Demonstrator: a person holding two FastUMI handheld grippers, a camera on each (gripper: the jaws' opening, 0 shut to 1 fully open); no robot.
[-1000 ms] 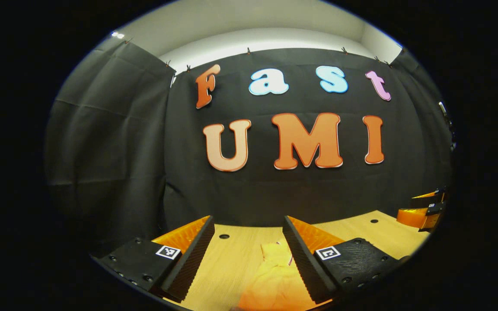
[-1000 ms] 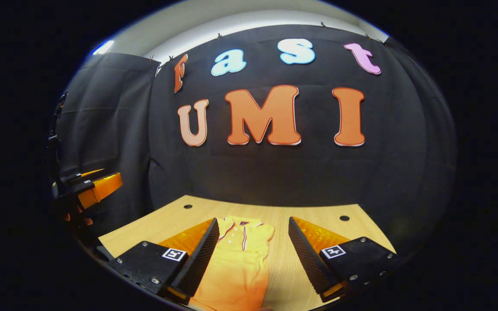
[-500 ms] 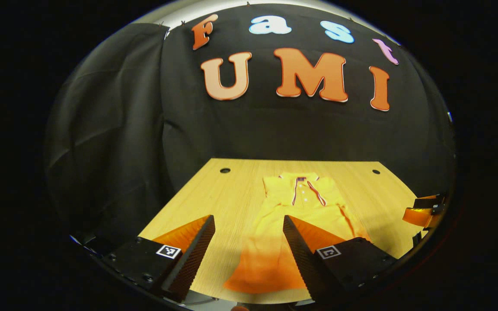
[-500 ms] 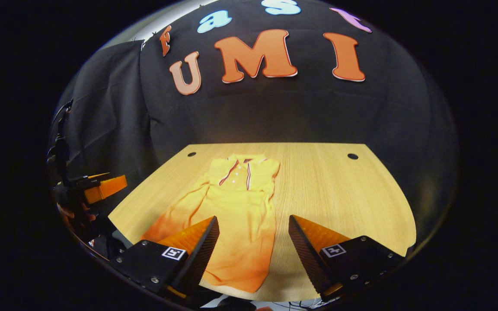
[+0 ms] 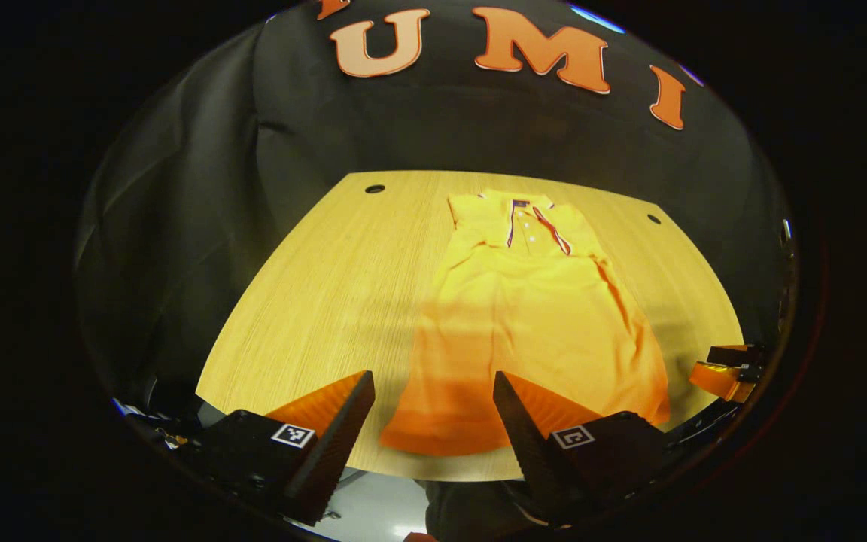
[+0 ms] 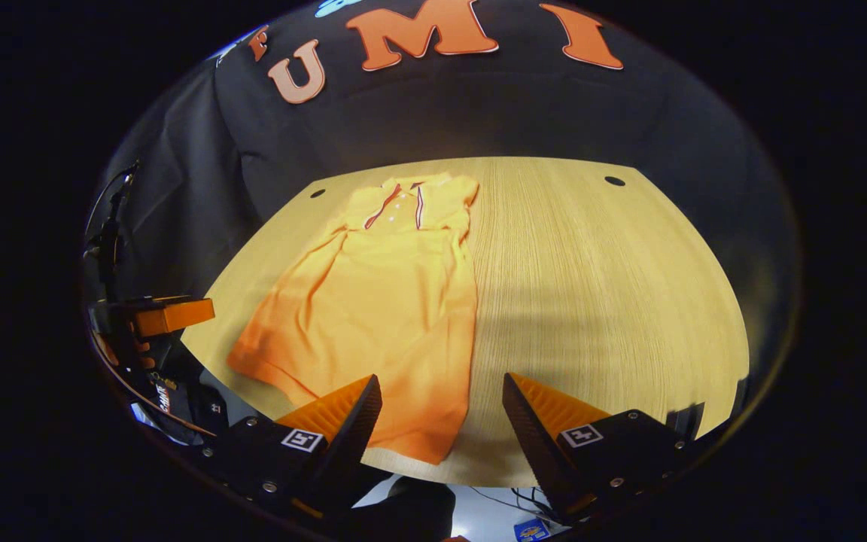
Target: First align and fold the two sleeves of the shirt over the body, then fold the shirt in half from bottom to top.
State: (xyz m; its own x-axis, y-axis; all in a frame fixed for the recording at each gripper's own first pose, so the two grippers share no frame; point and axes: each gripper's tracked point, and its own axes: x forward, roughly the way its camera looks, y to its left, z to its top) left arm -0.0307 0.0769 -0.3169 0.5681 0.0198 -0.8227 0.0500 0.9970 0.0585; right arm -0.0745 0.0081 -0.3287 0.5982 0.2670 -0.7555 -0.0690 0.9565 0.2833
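Shirt (image 5: 531,316) in the left gripper view now shows from collar to hem. A second ago this camera looked level at the booth wall with only a scrap of cloth between the fingers; it has since tipped down over the tabletop (image 5: 328,301). The left tool (image 5: 433,421) is released, its jaws wide apart and holding nothing, above the tabletop's near edge with the hem between its fingers. The other tool (image 5: 727,373) sits off by the right edge. The shirt lies flat, collar toward the far edge, hem at the near edge, yellow shading to orange.

In the right gripper view the same downward tilt has brought the whole shirt (image 6: 373,301) into sight, on the left half of the tabletop (image 6: 591,286). The right tool (image 6: 441,421) is likewise released and empty above the near edge. The body looks narrow, sides apparently turned in, so the sleeve folds seem done and the bottom-to-top fold likely comes next.
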